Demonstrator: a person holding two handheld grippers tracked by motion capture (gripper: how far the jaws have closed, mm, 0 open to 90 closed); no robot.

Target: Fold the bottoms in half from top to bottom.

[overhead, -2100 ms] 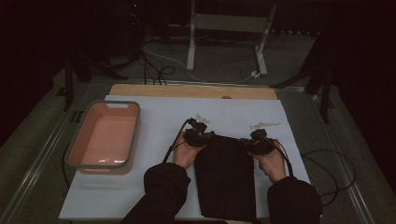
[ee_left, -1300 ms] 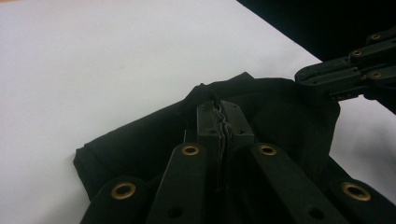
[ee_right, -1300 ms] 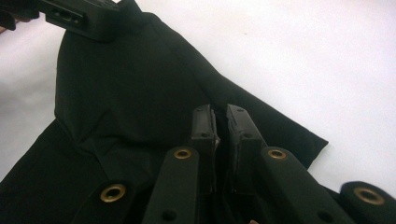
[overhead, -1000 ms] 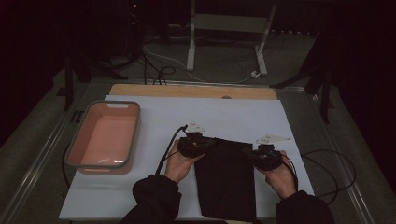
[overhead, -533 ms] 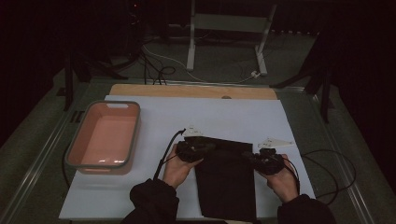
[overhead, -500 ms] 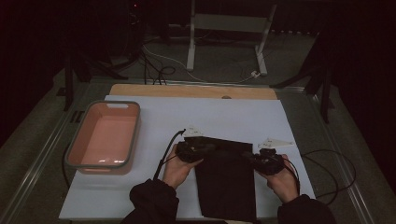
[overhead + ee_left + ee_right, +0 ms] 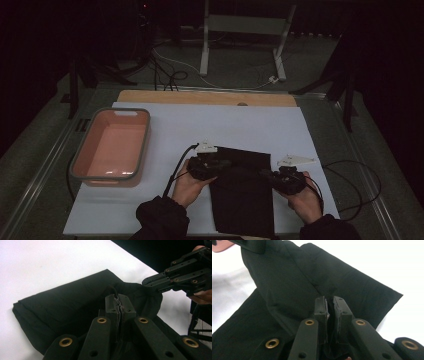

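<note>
Black cloth point(image 7: 242, 197) lies lower centre on the white tabletop point(image 7: 225, 125), partly folded. Left gripper point(image 7: 216, 163) pinches its upper left edge, jaws clamped on fabric. Right gripper point(image 7: 267, 173) grips the right edge, jaws nearly closed on cloth. Pink tub point(image 7: 145, 145) sits at left, well apart.

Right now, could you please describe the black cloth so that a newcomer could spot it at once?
On the white table, look at the near edge, right of the pink tub. The cloth lies there, pinched by the left gripper and right gripper. It is the one dark, soft thing on the table.
</note>
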